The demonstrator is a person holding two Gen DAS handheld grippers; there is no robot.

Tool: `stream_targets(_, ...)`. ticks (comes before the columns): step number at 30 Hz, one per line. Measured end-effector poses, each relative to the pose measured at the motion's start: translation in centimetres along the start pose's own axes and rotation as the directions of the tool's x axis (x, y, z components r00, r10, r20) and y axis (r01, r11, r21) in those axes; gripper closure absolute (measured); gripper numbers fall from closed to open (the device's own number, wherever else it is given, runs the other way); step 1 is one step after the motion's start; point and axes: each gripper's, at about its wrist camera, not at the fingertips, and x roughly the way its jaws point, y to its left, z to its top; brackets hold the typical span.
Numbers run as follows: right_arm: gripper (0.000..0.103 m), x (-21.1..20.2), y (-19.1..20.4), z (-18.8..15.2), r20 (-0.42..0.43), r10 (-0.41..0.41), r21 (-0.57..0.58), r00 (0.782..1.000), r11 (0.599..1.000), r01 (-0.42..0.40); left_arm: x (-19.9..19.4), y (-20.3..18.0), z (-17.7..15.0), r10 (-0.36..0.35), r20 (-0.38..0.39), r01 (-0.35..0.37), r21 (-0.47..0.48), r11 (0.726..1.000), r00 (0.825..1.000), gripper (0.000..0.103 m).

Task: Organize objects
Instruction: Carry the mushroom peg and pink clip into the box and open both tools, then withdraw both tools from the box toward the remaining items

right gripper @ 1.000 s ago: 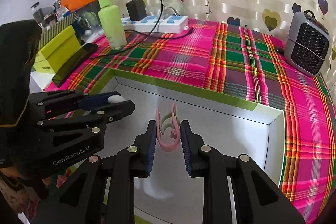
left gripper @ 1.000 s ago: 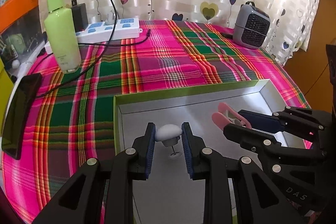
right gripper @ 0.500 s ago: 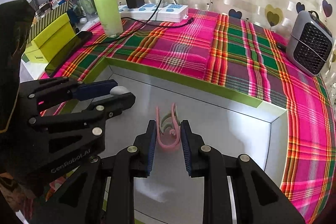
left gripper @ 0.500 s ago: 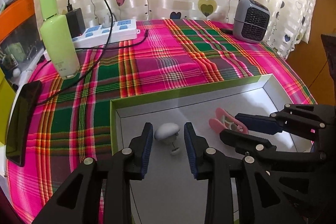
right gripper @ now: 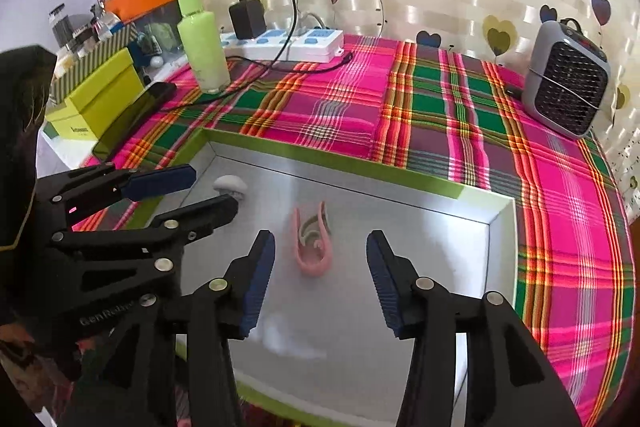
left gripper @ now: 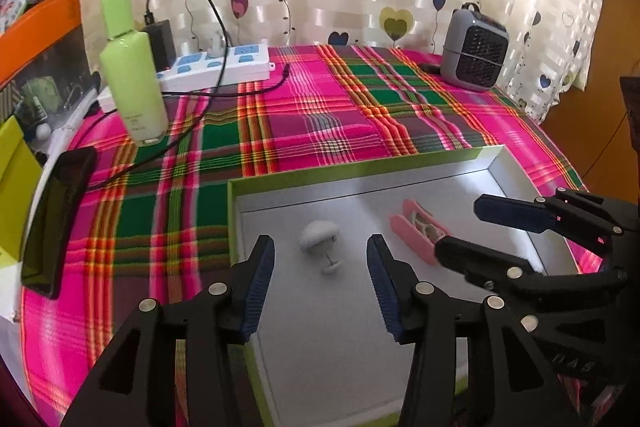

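Covering the bench is a pink and green plaid cloth (left gripper: 320, 115), and on it near the front edge lies a shallow green-rimmed box (left gripper: 360, 169) with a pale floor. Both tongs hang over it with jaws spread and nothing between them: the left gripper (left gripper: 321, 281) above the white mushroom-shaped knob (left gripper: 318, 237) by the box's left wall, the right gripper (right gripper: 321, 281) above the pink clip (right gripper: 314, 247) nearer the middle. Both items lie on the box floor, apart from each other. The step in hand looks like release into the box; next would be lifting clear and choosing another item, perhaps the green bottle (right gripper: 202, 39) at the back left corner. The box's front wall is cut off, and the knob's small stem is hard to make out.
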Motion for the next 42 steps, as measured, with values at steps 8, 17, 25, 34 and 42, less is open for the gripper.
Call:
stream_targets(8, 0.054, -2.7, 1.0, -1.3, 0.040, -0.002, -0.022, 0.999, 1.000, 0.003, -3.2, 0.3, -1.5, -0.004, 0.032, 0.005, -0.015, 1.000, 0.999, 0.053)
stream_targets(17, 0.054, -6.6, 1.2, -4.1, 0.105, 0.026, -0.024, 0.994, 0.999, -0.024, -6.8, 1.1, -4.3, -0.013, 0.061, 0.014, -0.025, 1.000, 0.998, 0.053)
stream_targets(25, 0.054, -10.0, 0.0, -6.9, 0.138, 0.000, -0.008, 0.990, 1.000, 0.001, -8.6, 1.5, -7.7, -0.031, 0.056, 0.030, 0.008, 1.000, 0.998, 0.053)
stream_targets(34, 0.054, -12.1, -1.8, -10.0, 0.157, -0.055, 0.026, 0.986, 0.998, 0.052, -7.8, 0.7, -10.3, -0.090, -0.002, 0.090, 0.058, 0.994, 0.996, 0.053)
stream_targets(42, 0.054, -10.8, -3.3, -11.7, 0.109, -0.066, 0.091, 0.992, 0.994, 0.056, -6.6, 0.5, -11.7, -0.099, -0.043, 0.101, 0.057, 0.993, 0.994, 0.053)
